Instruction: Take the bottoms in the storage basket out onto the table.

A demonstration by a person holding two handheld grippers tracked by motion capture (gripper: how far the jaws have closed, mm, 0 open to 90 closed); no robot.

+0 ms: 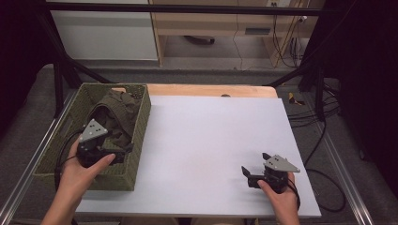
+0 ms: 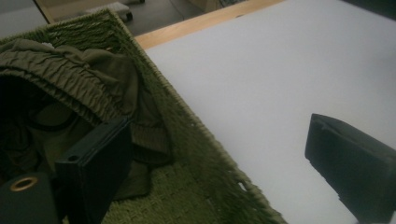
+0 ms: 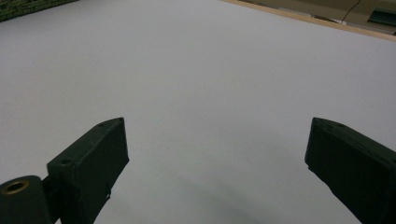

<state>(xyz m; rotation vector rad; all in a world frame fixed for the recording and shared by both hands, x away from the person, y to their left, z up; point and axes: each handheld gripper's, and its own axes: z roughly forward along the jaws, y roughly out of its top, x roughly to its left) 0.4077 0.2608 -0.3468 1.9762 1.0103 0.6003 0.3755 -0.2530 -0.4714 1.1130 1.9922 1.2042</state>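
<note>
One basket (image 1: 139, 140) sits at nine o'clock on the table, and one olive garment (image 1: 117, 115) lies bunched inside it. One white sheet (image 1: 211, 140) covers the tabletop. Two grippers are here: the left gripper (image 1: 123, 151) at about eight o'clock, the right gripper (image 1: 247, 176) at about five o'clock. Two hands hold them, one each.

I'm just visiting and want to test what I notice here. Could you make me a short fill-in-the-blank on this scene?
1. The olive green cloth garment lies inside the woven green ____.
2. The left gripper hangs over the basket's wall with its jaws ____.
3. The right gripper hovers over the pale ____ board, jaws open.

Missing words: basket; open; grey
</note>
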